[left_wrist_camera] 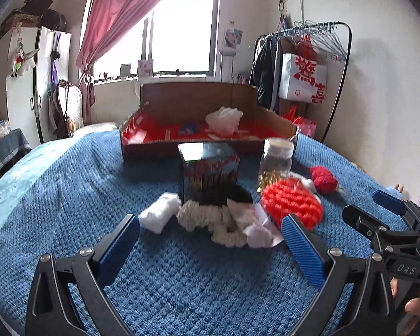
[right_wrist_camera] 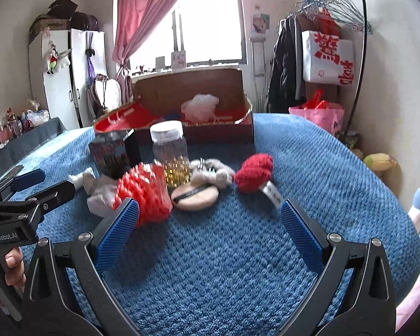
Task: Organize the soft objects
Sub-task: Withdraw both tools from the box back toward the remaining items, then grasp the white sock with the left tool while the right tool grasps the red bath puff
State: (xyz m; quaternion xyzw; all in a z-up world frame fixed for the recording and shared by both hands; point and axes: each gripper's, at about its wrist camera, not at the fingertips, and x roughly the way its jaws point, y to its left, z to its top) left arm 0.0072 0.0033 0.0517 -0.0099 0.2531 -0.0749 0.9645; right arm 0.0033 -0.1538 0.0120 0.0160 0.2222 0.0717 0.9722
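Observation:
On the blue bedspread (left_wrist_camera: pixel 168 274) lies a heap of soft things: a cream woolly piece (left_wrist_camera: pixel 210 221), a white roll (left_wrist_camera: pixel 161 214), a red knitted pad (left_wrist_camera: pixel 292 203) (right_wrist_camera: pixel 145 196), a red yarn heart (left_wrist_camera: pixel 323 180) (right_wrist_camera: pixel 254 172), a small white plush (right_wrist_camera: pixel 215 175) and a tan puff (right_wrist_camera: pixel 194 194). My left gripper (left_wrist_camera: pixel 210 238) is open, just short of the cream piece. My right gripper (right_wrist_camera: pixel 210 228) is open and holds nothing, in front of the tan puff. A cardboard box (left_wrist_camera: pixel 210 140) (right_wrist_camera: pixel 218 133) with red lining holds a white fluffy thing (left_wrist_camera: pixel 224 119) (right_wrist_camera: pixel 200 106).
A dark printed box (left_wrist_camera: pixel 208 173) (right_wrist_camera: pixel 113 151) and a clear jar (left_wrist_camera: pixel 275 163) (right_wrist_camera: pixel 172 151) with gold bits stand among the soft things. A clothes rack (left_wrist_camera: pixel 316 64) and white cabinet (left_wrist_camera: pixel 25 84) stand by the walls. A hand (right_wrist_camera: pixel 14 268) holds the left tool.

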